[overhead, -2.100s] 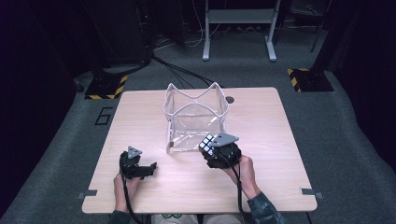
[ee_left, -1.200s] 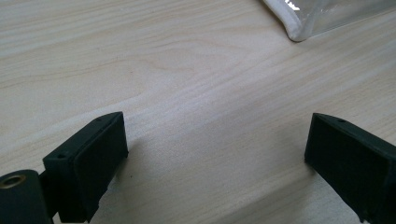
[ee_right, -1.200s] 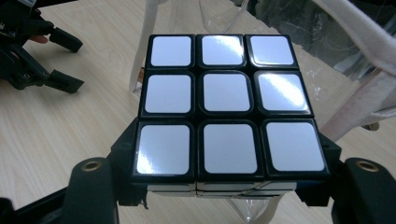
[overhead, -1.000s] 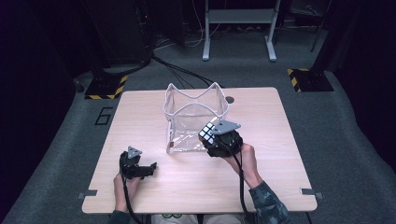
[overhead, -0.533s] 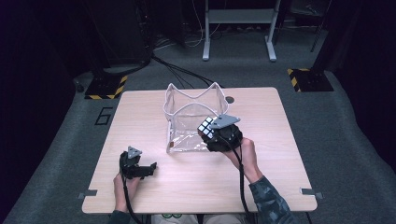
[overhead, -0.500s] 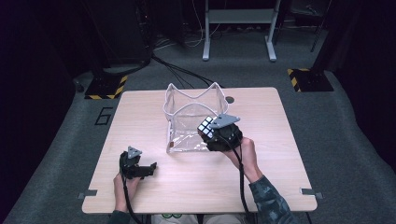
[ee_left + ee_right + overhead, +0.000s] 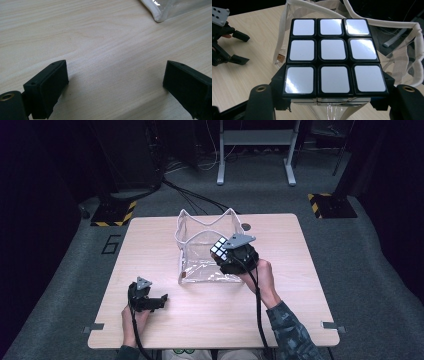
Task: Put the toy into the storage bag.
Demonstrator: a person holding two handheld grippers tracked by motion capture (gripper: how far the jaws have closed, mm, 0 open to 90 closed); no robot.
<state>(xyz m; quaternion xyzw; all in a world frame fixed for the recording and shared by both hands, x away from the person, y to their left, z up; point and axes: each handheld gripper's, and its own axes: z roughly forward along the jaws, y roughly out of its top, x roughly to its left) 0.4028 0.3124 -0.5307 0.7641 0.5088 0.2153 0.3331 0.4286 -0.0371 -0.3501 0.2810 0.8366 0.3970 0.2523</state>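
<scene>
A pale wooden bench (image 7: pixel 165 245) stands on grey carpet, where a large black figure 6 (image 7: pixel 112 243) is marked on the floor just off the bench's left edge. Near the middle of the bench sits a clear plastic bag with white fabric trim (image 7: pixel 197 247), open at the top. The right hand-held gripper (image 7: pixel 226 251) is held above the bag's right side, pinching a black puzzle cube with white stickers (image 7: pixel 333 56) between its jaws. In the right gripper view, the cube's white face points at the camera, with the bag's rim behind and below it. The left hand-held gripper (image 7: pixel 159 301) rests low at the bench's near left, jaws spread, nothing between them, well apart from the cube.
</scene>
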